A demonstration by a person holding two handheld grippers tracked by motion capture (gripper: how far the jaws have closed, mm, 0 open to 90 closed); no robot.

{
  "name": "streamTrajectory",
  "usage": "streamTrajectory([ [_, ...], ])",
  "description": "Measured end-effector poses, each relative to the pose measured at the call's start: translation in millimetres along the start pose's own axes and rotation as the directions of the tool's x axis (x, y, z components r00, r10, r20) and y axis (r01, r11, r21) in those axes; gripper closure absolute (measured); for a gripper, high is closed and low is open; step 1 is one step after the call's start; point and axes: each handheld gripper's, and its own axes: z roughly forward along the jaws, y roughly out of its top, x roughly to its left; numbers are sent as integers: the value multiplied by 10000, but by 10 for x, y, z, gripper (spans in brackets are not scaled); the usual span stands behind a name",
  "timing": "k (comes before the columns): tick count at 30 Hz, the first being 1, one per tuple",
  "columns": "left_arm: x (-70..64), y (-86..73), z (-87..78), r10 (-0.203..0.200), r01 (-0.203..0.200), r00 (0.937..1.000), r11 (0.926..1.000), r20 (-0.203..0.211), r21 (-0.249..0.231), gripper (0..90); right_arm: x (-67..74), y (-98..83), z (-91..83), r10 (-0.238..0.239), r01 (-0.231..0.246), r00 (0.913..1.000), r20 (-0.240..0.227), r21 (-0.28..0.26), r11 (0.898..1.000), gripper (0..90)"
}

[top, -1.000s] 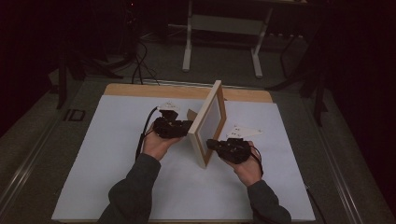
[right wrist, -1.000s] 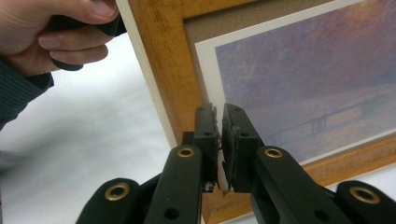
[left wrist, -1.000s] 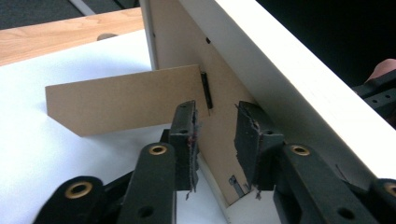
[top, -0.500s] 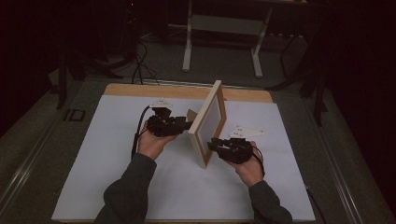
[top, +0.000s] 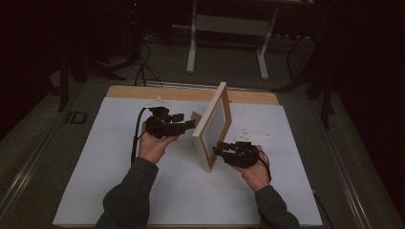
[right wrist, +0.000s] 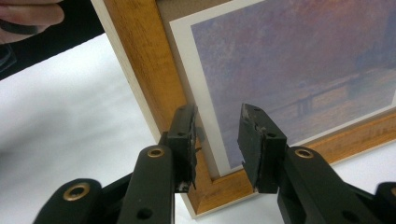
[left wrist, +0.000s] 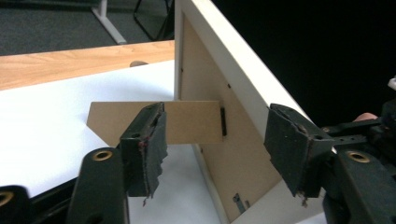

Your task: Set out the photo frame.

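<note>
Wooden picture frame (top: 213,126) stands upright on the white table cover (top: 95,191), propped by its brown cardboard easel leg (left wrist: 154,122), between the two grippers. Left gripper (left wrist: 217,149): jaws wide, having just been opening; the easel leg lies beyond the gap, its free end behind the left pad, and neither pad presses on it. Right gripper (right wrist: 217,140): jaws partly apart, also just opening, facing the frame's lower front corner with the print's border (right wrist: 205,116) between and beyond them, no visible grip. Judged step: release after standing the frame on its leg. Next move calls for drawing both grippers straight back, clear of leg and corner, so the frame is not toppled.
</note>
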Motion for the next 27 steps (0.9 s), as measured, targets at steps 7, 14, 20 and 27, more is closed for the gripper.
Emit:
streamTrajectory([
  [7,-69,7,-83,37,-24,9991,9995,421,-315,340,-17,-20,-9,48,-49,10000,28,12,10000,660],
  [14,-181,1,-110,417,-399,9979,9985,492,-379,286,-21,-24,-10,48,-48,10000,44,13,10000,658],
  [20,-269,-19,-101,761,-743,9954,9967,577,-323,275,-31,-36,-15,108,-108,9999,76,13,9999,657],
  [27,-333,-79,-13,1046,-1046,9936,9945,429,-17,291,-50,-54,-32,158,-158,9998,117,6,9999,656],
])
